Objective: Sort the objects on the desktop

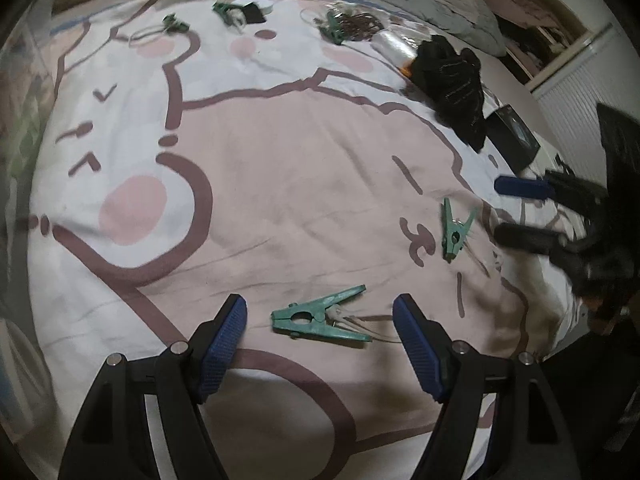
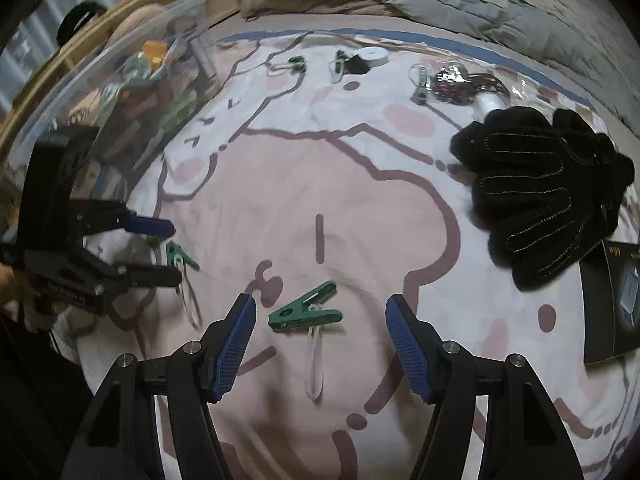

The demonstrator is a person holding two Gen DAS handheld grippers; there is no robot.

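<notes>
Green plastic defines the nearest work items: one clothes peg (image 1: 320, 316) lies flat on the printed bed sheet (image 1: 280, 184) between the spread, empty fingers of the left gripper (image 1: 320, 344), touching neither pad. A second peg (image 2: 306, 314) lies likewise between the open fingers of the right gripper (image 2: 320, 340), with a clear loop (image 2: 314, 364) trailing from it (material cannot be confirmed). Each peg is judged light, rigid and somewhat slippery; grip across the flat sides of the body near the spring, not across the splayed handle ends. Farther out lie black gloves (image 2: 544, 188) and a dark box (image 2: 612, 304). Further pegs (image 1: 224, 10) rest along the far edge of the sheet, well apart.
</notes>
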